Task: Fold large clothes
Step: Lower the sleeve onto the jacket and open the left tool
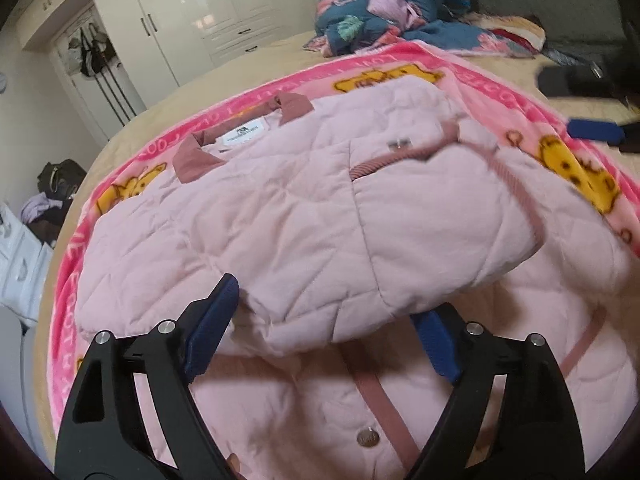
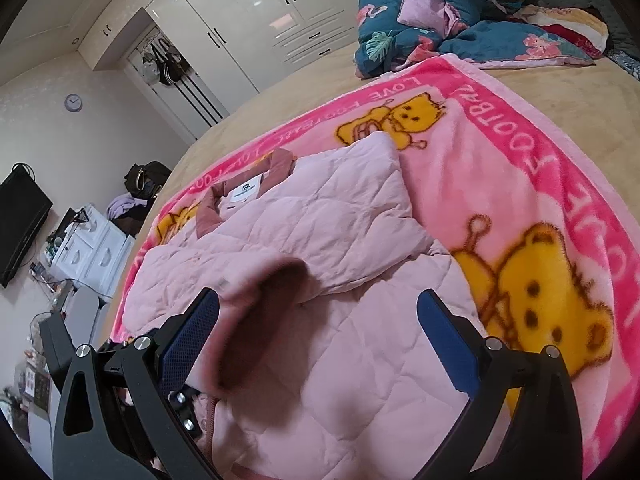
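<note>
Currently, the pink quilted jacket (image 1: pixel 304 216) lies on the pink bear-print blanket (image 2: pixel 532 184) spread over the bed (image 2: pixel 580 92), collar (image 1: pixel 200 160) toward the wardrobe (image 1: pixel 192 12). The left hand-held gripper (image 1: pixel 324 332) stands wide, its blue pads (image 1: pixel 212 320) flanking a folded jacket edge without clamping. The right hand-held gripper (image 2: pixel 320 340) is likewise wide; a blurred sleeve cuff (image 2: pixel 272 312) sits between its fingers, against the left pad.

Tan bed (image 2: pixel 592 92) bears pink blanket (image 2: pixel 500 160) and rumpled bedding (image 2: pixel 460 36).
</note>
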Demonstrator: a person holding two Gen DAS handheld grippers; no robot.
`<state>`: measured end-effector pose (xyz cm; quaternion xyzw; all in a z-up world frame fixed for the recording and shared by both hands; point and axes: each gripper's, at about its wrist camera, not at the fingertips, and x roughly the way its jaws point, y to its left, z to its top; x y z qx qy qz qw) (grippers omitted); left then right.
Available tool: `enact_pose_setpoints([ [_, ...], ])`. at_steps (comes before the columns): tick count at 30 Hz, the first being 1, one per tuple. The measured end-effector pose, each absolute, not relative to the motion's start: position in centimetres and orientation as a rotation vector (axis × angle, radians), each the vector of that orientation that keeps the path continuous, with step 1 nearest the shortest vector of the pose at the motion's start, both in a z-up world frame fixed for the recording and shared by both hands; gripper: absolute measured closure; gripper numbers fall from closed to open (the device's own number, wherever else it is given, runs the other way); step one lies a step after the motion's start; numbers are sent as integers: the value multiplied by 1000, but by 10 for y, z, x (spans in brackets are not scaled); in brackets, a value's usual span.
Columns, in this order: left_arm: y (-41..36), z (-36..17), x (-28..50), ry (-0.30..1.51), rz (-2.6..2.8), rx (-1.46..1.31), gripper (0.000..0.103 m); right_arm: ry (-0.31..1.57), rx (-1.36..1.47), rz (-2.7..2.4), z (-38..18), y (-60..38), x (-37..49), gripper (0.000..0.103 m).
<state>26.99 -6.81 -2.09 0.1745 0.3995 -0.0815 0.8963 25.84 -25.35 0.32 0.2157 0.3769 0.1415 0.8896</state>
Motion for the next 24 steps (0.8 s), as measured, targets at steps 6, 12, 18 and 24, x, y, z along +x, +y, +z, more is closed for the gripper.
enact_pose_setpoints([
  [6,-48,-18,252,881,-249,224,11,806,458,324,0,-245,257,4],
  [12,-12,0,238,869,-236,58,9,855,465,368,-10,-228,259,4],
  [18,28,20,231,838,-145,-42,9,912,449,430,-23,-199,255,4],
  [24,64,22,225,833,-80,-143,9,970,436,462,-42,-172,256,4],
])
